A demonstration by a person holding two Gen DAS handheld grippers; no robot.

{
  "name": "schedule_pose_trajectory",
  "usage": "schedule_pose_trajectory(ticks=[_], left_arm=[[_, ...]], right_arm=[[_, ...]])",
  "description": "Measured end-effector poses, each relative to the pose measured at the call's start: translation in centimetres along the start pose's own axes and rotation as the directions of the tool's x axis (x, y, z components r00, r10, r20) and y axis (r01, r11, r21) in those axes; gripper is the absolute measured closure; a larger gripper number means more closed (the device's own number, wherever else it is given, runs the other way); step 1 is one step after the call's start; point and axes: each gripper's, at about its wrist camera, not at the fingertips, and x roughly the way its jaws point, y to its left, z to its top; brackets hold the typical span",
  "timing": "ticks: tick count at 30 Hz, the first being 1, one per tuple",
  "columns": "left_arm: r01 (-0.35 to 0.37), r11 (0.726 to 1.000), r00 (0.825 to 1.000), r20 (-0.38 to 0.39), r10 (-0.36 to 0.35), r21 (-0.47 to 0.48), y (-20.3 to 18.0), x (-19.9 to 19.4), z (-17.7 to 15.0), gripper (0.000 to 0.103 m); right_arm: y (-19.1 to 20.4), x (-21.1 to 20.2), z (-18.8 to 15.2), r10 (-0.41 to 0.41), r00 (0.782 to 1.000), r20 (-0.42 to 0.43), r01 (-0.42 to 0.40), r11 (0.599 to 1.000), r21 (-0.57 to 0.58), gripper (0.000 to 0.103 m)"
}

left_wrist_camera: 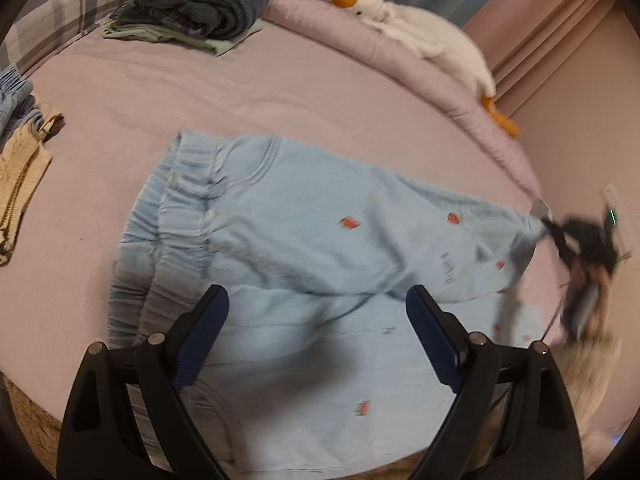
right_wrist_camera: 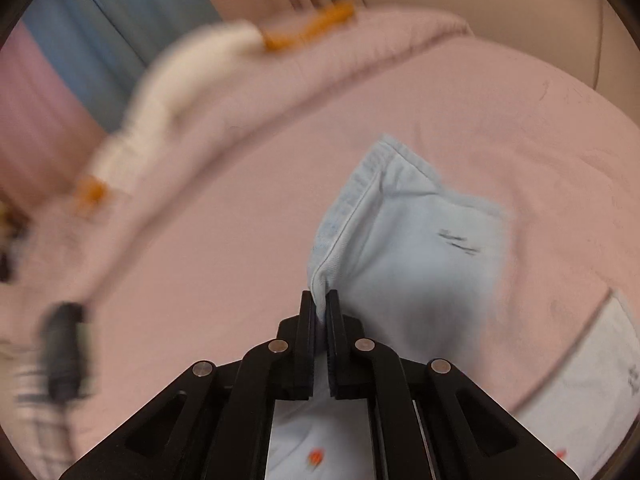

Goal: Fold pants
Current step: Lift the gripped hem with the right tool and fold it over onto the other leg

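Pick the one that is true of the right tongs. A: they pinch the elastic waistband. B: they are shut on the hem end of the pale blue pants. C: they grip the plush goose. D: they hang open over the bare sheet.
B: in the right wrist view the right tongs are closed on the hemmed leg end of the pale blue pants.

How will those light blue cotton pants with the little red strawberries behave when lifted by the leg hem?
Probably floppy: the light blue strawberry pants already drape and crease where the right gripper pinches the hem. Likely light, since one corner pinch raises the leg. The gathered elastic waistband looks bulkier and may drag on the pink bedsheet.
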Motion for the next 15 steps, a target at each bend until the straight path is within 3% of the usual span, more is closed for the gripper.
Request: schedule_pose_trajectory(ticks=[1, 4, 10, 12, 15], left_arm=[[0.015, 1.000, 1.000, 0.008, -0.015, -0.003, -0.3, -0.3, 0.2, 0.013], [0.047, 0.999, 0.999, 0.019, -0.046, -0.007, -1.4, -0.5, 0.6, 0.013], [0.125, 0.990, 0.992, -0.017, -0.126, -0.058, -3.5, 1.6, 2.2, 0.013], [0.145, 0.986, 0.987, -0.054, -0.150, -0.078, -4.5, 3.3, 2.9, 0.013], [0.141, 0.986, 0.985, -0.087, -0.149, -0.092, -6.3, 5.2, 4.0, 0.013]], right_arm=[[-1.2, -3.0, -1.2, 0.048, 0.998, 0.036, -0.048, 0.999, 0.008, 0.098], [-3.1, -5.7, -3.9, 0.056, 0.996, 0.067, -0.057, 0.998, 0.006, 0.098], [-9.0, -3.1, -8.7, -0.084, 0.995, -0.051, 0.087, 0.994, 0.061, 0.098], [-10.6, -3.4, -10.5, -0.085, 0.990, -0.110, 0.096, 0.990, 0.100, 0.098], [-10.8, -2.5, -11.1, -0.094, 0.989, -0.119, 0.106, 0.989, 0.100, 0.098]])
